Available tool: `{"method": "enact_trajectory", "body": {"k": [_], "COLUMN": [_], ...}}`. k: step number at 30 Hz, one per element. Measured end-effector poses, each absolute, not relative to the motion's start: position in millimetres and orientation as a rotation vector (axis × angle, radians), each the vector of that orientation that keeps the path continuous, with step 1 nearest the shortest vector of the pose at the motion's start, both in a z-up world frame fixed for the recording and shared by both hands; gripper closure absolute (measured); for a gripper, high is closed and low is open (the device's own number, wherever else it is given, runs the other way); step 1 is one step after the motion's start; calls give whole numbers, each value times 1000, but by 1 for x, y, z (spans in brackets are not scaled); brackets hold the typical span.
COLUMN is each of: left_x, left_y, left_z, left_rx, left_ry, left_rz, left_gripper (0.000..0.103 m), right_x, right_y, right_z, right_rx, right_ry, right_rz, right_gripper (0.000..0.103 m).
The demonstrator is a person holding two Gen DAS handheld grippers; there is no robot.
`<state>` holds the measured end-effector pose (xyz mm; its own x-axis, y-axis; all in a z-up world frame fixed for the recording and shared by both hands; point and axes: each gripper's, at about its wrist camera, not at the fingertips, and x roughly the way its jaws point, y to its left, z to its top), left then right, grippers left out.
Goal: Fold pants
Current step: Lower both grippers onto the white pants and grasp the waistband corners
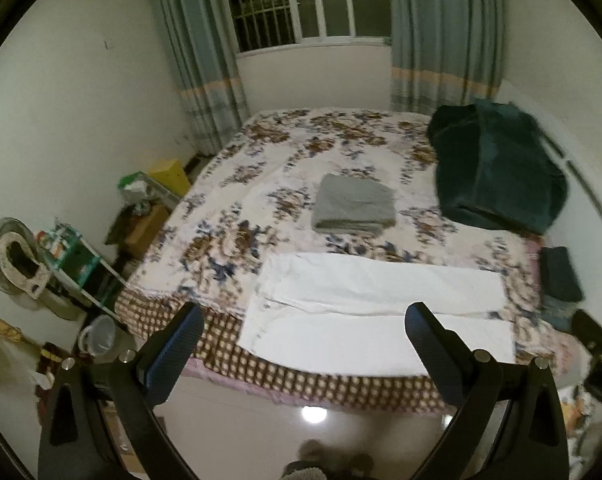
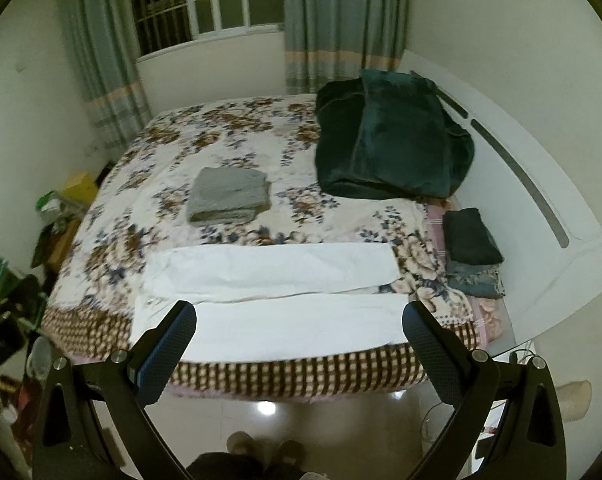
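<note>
White pants (image 1: 377, 308) lie flat across the near edge of the floral bed (image 1: 285, 148), waist at the left, both legs stretched to the right. They also show in the right wrist view (image 2: 273, 292). My left gripper (image 1: 305, 316) is open and empty, held above the near edge of the bed over the pants' waist and near leg. My right gripper (image 2: 299, 314) is open and empty, held above the near leg. Neither touches the cloth.
A folded grey garment (image 1: 353, 204) lies mid-bed. A dark green blanket (image 1: 497, 168) is piled at the far right. Dark folded clothes (image 2: 473, 240) sit by the white headboard (image 2: 541, 184). Shelves and clutter (image 1: 73, 256) stand left of the bed. Glossy floor (image 2: 269, 408) lies below.
</note>
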<state>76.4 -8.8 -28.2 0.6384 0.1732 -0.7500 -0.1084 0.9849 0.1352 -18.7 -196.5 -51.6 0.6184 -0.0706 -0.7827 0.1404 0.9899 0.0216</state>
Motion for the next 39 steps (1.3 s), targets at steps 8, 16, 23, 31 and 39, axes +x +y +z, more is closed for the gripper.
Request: {"method": "enact_trajectory", "body": {"k": [8,16,23,31,39], "left_x": [179,321,445,540,570], "left_y": [-9,4,44,103,142], "left_z": [-90,-179,-314,-500,-587], "left_rx": [76,83,20,-218,-363], "left_ry": [930,1057,1298,1627,1688], "left_rz": [210,255,377,531,685], "left_gripper": [0,0,0,0,8], "right_x": [106,276,405,491,511], "right_y": [-237,-282,-321,-400,-447], "right_z": [-121,-244,-394,-597,-707], "right_rx": [107,199,364,711,894], "right_ry": [971,1149,1317,1518,1561], "right_rz": [-229,-331,-406,-595,-754], "right_gripper": [0,0,0,0,0]}}
